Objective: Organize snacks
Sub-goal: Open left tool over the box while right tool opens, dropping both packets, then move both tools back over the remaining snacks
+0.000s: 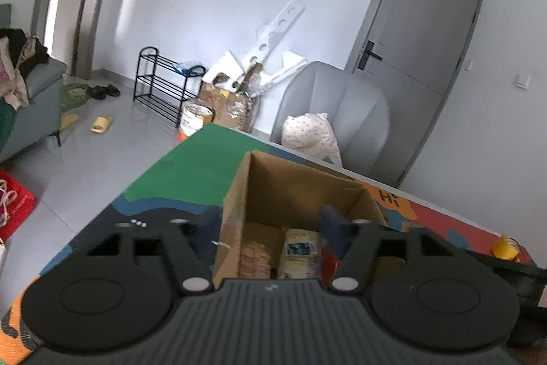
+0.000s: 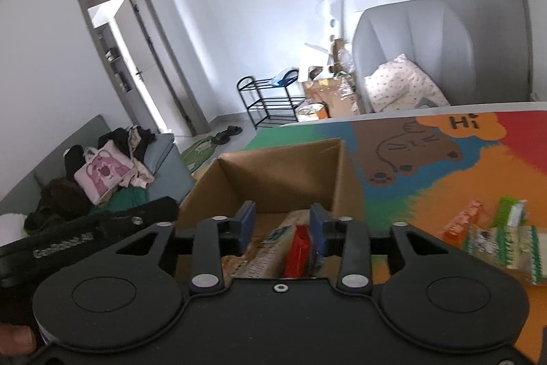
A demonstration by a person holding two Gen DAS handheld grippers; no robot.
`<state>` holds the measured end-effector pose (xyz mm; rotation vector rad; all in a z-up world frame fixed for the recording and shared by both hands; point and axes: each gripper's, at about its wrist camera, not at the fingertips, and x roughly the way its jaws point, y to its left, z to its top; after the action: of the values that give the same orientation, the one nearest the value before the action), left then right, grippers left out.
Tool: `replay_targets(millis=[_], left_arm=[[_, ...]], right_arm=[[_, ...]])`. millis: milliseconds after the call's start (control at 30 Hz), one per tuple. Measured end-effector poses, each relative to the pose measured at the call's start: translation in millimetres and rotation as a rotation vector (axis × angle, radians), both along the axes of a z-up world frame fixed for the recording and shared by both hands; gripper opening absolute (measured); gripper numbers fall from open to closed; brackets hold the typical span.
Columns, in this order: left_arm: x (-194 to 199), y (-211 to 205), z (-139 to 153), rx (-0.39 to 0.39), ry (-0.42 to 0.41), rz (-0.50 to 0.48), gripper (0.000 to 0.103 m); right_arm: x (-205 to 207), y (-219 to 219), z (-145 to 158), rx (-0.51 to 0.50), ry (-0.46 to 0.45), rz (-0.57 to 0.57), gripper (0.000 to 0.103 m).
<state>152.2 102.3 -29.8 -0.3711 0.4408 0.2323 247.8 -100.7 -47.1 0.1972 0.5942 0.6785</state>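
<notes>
An open cardboard box stands on the colourful table mat. Inside lie beige snack packs and a red pack. My left gripper is open, its jaws wide apart; the left finger is outside the box's left wall, the right finger over the inside. My right gripper is open and empty, hovering over the box's near side above the packs. Green and orange snack packs lie on the mat to the right of the box.
A yellow tape roll sits on the mat at the right. Beyond the table are a grey armchair with a pillow, a black shoe rack, cardboard boxes and a sofa with clothes. The left gripper's body shows left of the box.
</notes>
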Motion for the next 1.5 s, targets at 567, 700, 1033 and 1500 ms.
replay_targets(millis=[567, 700, 1033, 1500], left_arm=[[-5.4, -33.6, 1.9, 0.015, 0.01, -0.073, 0.103], [-5.3, -43.7, 2.3, 0.019, 0.013, -0.103, 0.103], [-7.1, -73.7, 6.1, 0.01, 0.028, -0.191, 0.103], [2.8, -128.4, 0.3, 0.008, 0.057, -0.329, 0.103]], right_arm=[[-16.8, -69.2, -3.2, 0.012, 0.001, -0.16, 0.098], [-21.0, -83.7, -5.4, 0.016, 0.006, -0.179, 0.101], [-30.8, -114.1, -3.5, 0.007, 0.025, -0.211, 0.103], [-43.3, -174.8, -5.3, -0.012, 0.022, -0.296, 0.103]])
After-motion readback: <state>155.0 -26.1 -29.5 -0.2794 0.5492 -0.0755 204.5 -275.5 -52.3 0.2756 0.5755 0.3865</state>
